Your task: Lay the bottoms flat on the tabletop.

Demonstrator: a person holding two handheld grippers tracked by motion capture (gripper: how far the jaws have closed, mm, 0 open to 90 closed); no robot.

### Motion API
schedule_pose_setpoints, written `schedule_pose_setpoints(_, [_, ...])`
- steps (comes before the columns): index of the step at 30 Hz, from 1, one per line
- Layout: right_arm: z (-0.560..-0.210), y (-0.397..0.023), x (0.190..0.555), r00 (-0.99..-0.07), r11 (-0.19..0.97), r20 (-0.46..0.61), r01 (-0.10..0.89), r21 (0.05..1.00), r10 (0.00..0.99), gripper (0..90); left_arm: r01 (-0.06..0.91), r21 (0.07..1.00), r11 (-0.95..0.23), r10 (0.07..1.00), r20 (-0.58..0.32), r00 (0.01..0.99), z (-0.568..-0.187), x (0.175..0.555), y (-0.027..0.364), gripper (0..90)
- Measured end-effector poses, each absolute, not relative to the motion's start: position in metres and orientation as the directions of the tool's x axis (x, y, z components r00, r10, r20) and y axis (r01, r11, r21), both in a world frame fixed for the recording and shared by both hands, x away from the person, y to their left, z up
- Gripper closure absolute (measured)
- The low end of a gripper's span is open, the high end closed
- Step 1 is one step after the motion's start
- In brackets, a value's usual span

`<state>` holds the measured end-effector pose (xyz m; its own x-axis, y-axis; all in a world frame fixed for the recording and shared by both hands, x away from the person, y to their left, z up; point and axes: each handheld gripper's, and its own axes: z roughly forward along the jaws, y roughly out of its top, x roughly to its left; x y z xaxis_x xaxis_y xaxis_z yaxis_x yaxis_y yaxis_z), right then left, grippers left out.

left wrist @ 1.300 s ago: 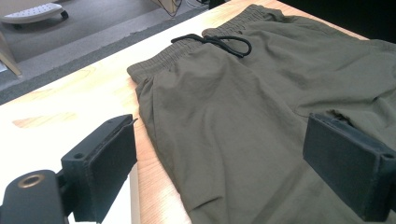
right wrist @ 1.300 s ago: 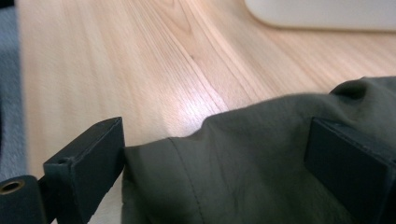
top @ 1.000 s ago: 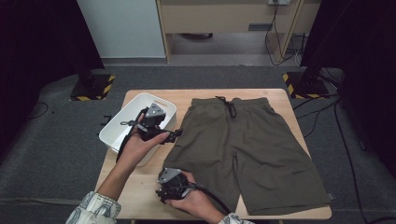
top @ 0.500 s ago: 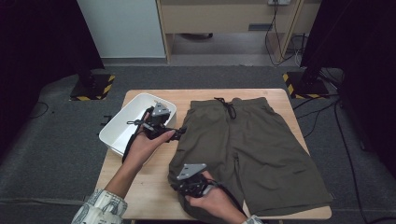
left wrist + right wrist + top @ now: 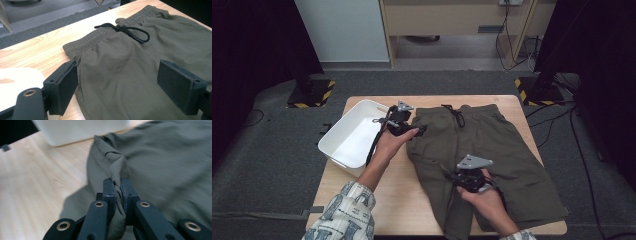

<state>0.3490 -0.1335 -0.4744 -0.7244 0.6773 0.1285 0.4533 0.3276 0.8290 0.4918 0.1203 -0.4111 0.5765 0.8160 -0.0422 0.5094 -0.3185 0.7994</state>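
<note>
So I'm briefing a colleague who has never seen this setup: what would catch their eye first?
First the olive shorts spread over the wooden table, black drawstring at the waistband. Then the right hand-held gripper, shut on a pinched-up fold of the left leg's hem near the front edge. The left hand-held gripper hovers open over the waistband corner, beside a white bin.

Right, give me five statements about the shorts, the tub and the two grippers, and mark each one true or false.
1. The right gripper is clamped on a fold of the shorts. True.
2. The left gripper is shut on the drawstring. False: its jaws stand open over the cloth near the waistband.
3. The white tub sits on the table beside the shorts. True.
4. The shorts lie inside the tub. False: they lie on the table.
5. The drawstring is white. False: it is black.
</note>
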Motion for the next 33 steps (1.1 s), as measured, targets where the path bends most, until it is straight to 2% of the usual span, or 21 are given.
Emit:
schedule_pose_setpoints(5, [-0.476,-0.174,0.356,-0.659,0.272,0.146,0.488,0.829,0.738,84.7,0.514,0.803,-0.302,0.817,-0.059,0.573,-0.413,0.505,0.108,20.8])
schedule_pose_setpoints(10, [-0.483,-0.206,0.363,-0.604,0.289,0.086,0.496,0.819,0.792,84.7,0.529,0.793,-0.302,0.818,-0.069,0.571,-0.417,0.523,0.097,24.7])
schedule_pose_setpoints(13, [-0.49,-0.224,0.366,-0.568,0.255,0.105,0.517,0.817,0.816,84.7,0.528,0.797,-0.293,0.825,-0.068,0.56,-0.419,0.53,0.093,25.0])
schedule_pose_setpoints(33, [-0.497,-0.281,0.357,-0.493,0.204,0.113,0.544,0.814,0.863,84.6,0.607,0.743,-0.283,0.861,-0.082,0.502,-0.471,0.552,0.079,24.3])
